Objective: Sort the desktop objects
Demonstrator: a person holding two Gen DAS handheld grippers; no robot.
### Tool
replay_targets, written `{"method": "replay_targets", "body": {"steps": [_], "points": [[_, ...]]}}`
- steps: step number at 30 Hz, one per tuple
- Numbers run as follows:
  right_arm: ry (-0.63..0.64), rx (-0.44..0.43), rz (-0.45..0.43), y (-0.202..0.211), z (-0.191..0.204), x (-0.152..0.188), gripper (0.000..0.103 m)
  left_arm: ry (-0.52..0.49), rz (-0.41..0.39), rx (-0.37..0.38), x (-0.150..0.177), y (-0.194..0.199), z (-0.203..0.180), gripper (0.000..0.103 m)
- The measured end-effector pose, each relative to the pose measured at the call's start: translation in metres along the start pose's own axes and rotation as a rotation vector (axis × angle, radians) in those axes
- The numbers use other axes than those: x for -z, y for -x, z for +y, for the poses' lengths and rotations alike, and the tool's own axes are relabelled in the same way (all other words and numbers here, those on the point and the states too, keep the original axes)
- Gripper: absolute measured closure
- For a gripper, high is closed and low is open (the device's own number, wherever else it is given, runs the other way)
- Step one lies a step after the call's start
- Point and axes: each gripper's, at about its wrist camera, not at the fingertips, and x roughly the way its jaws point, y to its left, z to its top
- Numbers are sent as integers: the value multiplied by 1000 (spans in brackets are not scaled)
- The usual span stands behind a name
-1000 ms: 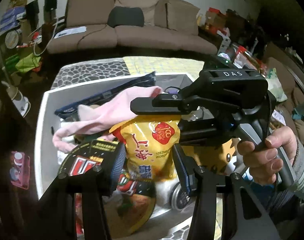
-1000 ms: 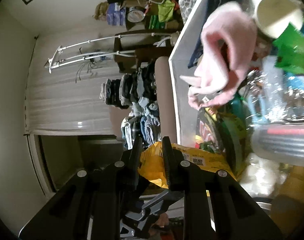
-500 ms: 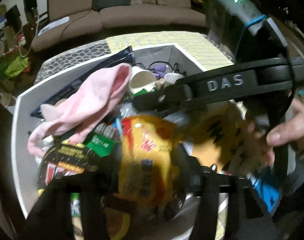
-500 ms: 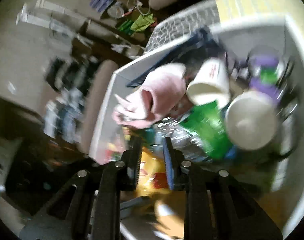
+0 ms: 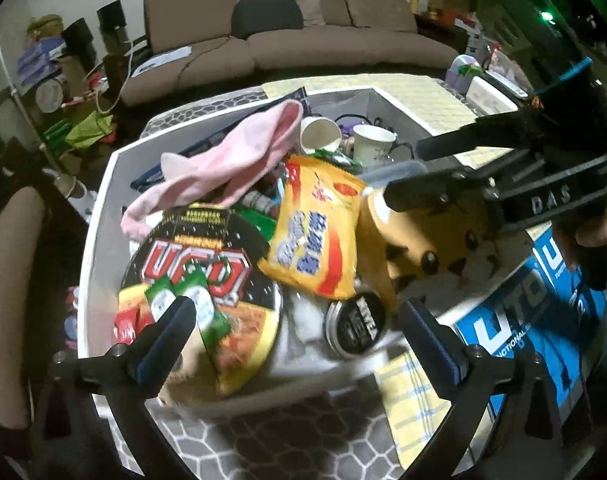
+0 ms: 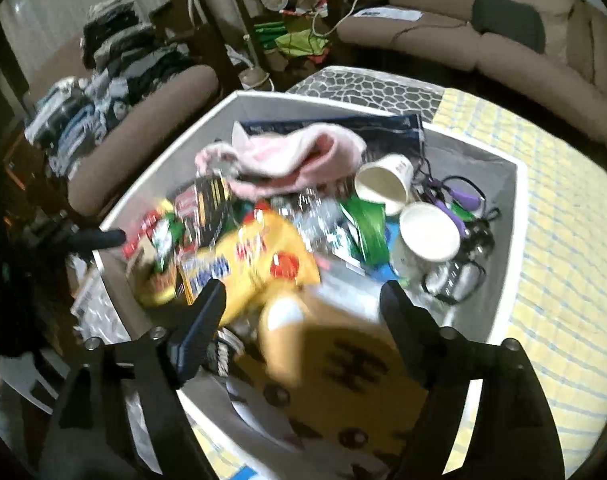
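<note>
Both your tools have just been opening, left tool (image 5: 295, 344) and right tool (image 6: 303, 316) wide and empty, the yellow packet (image 5: 317, 230) lying in the bin (image 5: 99, 216) just ahead of the left.

The left gripper (image 5: 297, 330) is pointing steeply downward from the bottom of its frame, its jaws just having opened wide — nothing pressed between the pads. The right gripper (image 6: 303, 306) is angling down likewise, jaws just parted, a hand (image 5: 599, 224) gripping its handle at the right edge.
</note>
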Motion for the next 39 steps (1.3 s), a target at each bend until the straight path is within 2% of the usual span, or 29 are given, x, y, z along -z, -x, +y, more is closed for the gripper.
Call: {"method": "replay_targets", "body": {"steps": [5,8,16,27,32,39], "points": [[6,48,-21,15,6,22,3,9,-13,-45,13,7,-15,0],[11,49,-18,24,10,33,0,44,-20,-48,20,12,-20,0],[27,72,-42,53,23,57,0,68,-24,-69,30,26,-43,0],[-12,123,-81,101,10,96,0,102,-47,-47,36,50,-82,0],[-62,140,-98,121,-12,119,0,96,-45,-40,31,48,-113,0],[-166,195,-117,142,-61,154,0,107,-58,22,19,29,-164,0]]}}
